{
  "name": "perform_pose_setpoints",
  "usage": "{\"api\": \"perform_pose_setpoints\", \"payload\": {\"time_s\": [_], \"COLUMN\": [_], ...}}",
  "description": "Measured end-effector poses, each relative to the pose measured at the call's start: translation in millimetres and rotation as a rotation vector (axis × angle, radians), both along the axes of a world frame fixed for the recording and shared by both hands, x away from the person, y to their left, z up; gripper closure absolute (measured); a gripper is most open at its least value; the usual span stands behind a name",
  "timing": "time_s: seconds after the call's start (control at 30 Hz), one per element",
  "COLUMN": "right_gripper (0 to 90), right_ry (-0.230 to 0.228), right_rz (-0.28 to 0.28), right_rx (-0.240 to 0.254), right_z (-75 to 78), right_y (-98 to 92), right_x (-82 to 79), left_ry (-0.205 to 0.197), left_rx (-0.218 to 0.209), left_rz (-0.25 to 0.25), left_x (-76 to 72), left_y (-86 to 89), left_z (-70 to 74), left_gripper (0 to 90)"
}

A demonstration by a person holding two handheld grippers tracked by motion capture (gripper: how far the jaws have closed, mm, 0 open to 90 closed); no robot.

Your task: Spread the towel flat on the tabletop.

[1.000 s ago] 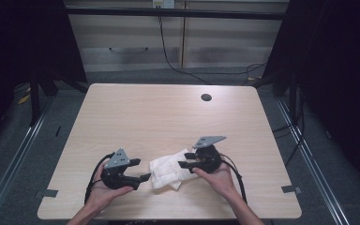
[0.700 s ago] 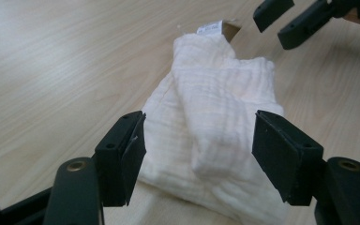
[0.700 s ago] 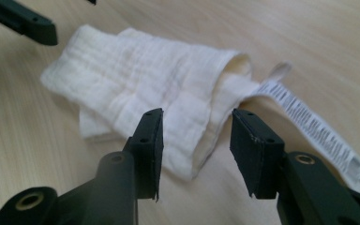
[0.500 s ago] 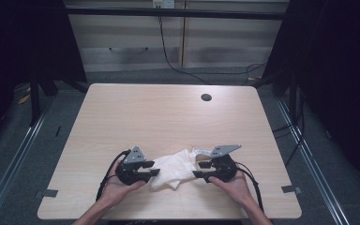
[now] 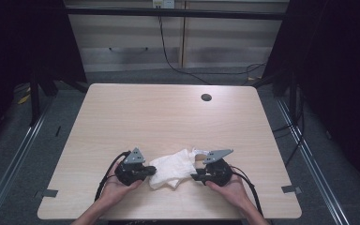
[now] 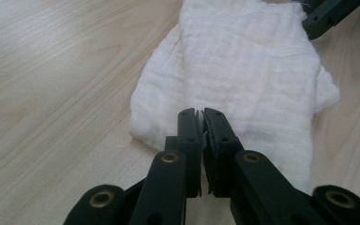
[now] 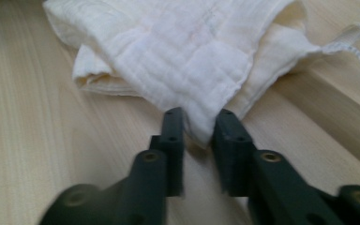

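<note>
A crumpled white cloth (image 5: 171,168) lies on the wooden table (image 5: 168,117) near its front edge, between my two grippers. My left gripper (image 5: 152,171) is at the cloth's left end; in the left gripper view its jaws (image 6: 202,115) are pressed together with a thin fold of the cloth (image 6: 243,70) pinched between them. My right gripper (image 5: 194,177) is at the cloth's right end. In the right gripper view it (image 7: 199,115) stands slightly apart, with a corner of the cloth (image 7: 178,51) lying in the gap.
A dark round hole (image 5: 206,97) is set in the table near its far right. Cables trail from both grippers toward the front edge. Beyond the table stand a pale cabinet (image 5: 136,51) and dark frame posts.
The left gripper slid right from the table's left onto the cloth's left end and shut on it. The right gripper dropped lower at the cloth's right end. The cloth lies flatter.
</note>
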State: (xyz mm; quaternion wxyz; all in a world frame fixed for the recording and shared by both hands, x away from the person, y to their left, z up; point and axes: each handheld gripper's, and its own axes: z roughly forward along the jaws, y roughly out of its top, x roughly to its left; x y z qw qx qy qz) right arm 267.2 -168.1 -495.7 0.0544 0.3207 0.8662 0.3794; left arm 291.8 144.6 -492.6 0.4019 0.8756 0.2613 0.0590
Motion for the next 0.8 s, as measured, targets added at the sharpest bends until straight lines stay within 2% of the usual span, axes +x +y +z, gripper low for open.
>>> {"api": "perform_pose_setpoints", "payload": {"time_s": [0.07,0.13,0.2,0.33,0.37,0.43,0.57,0.7,0.8], "right_gripper": [85.8,88.1,89.0,89.4,89.4,89.5,89.5,89.5,89.5], "right_ry": [-0.012,-0.02,-0.028,-0.05,-0.06,-0.082,-0.112,-0.132,-0.121], "right_rz": [0.008,0.009,0.008,-0.005,-0.003,-0.001,0.003,-0.003,-0.023], "right_rx": [0.01,0.031,0.068,0.096,0.117,0.129,0.165,0.166,0.162], "right_z": [3.4,8.0,16.1,34.1,40.8,49.9,67.0,76.7,76.5], "right_y": [-0.2,-0.9,-2.8,-4.6,-4.7,-4.0,-1.6,4.0,7.4], "right_x": [-0.5,-0.9,-1.6,-5.7,-7.3,-9.1,-9.2,-1.0,15.3], "left_ry": [0.0,-0.003,-0.011,-0.036,-0.038,-0.045,-0.071,-0.066,-0.053], "left_rx": [-0.004,-0.006,-0.003,-0.031,-0.046,-0.075,-0.103,-0.101,-0.094], "left_rz": [0.0,-0.005,-0.01,-0.025,-0.018,-0.02,-0.02,-0.004,0.01], "left_x": [0.6,0.9,0.1,-1.6,-2.1,-2.2,-2.7,0.6,6.7], "left_y": [0.9,1.9,2.1,5.0,5.1,7.5,11.2,12.8,15.1], "left_z": [0.3,1.4,3.3,13.8,15.8,22.2,32.0,31.1,25.6], "left_gripper": [86.5,87.6,89.1,89.3,89.4,89.3,89.3,89.2,88.9]}}
